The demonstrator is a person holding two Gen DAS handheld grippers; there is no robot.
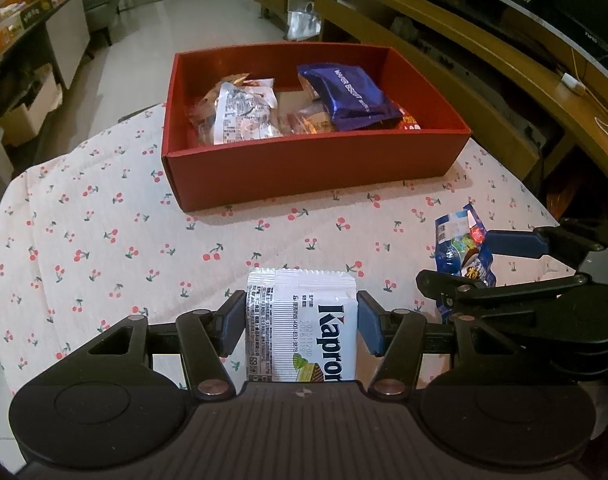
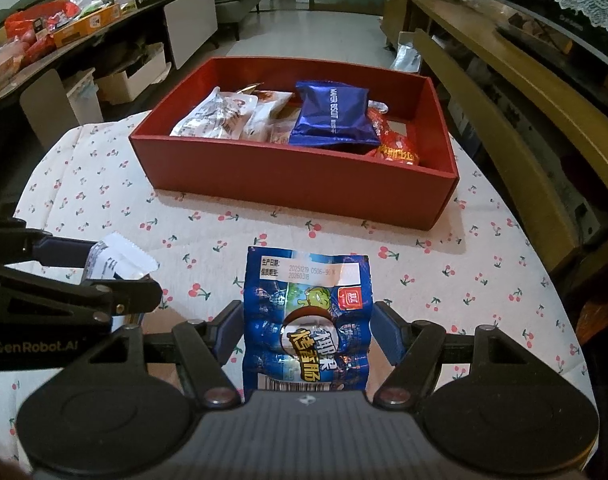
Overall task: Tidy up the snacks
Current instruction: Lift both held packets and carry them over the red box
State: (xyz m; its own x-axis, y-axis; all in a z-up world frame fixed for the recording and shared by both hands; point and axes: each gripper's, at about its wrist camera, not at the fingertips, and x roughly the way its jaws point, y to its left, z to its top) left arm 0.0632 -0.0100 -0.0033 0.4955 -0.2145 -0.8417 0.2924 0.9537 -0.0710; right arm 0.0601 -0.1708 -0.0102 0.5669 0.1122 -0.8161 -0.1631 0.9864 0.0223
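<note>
A cherry-print tablecloth (image 1: pixel 104 240) covers the table, with a wooden shelf unit (image 2: pixel 524 92) alongside.

White wafer pack (image 1: pixel 302 326): flat rectangle, blue lettering, crimped end pointing toward the box, near table edge. Blue sausage pack (image 2: pixel 306 320): glossy, crinkled, white date label on far end, beside the wafer pack. Red box (image 1: pixel 316 168): open-topped, further back on the cloth, holding a blue biscuit pack (image 1: pixel 350 98), clear-wrapped snacks (image 1: pixel 240 114), red-orange packet (image 2: pixel 396 150).
</note>
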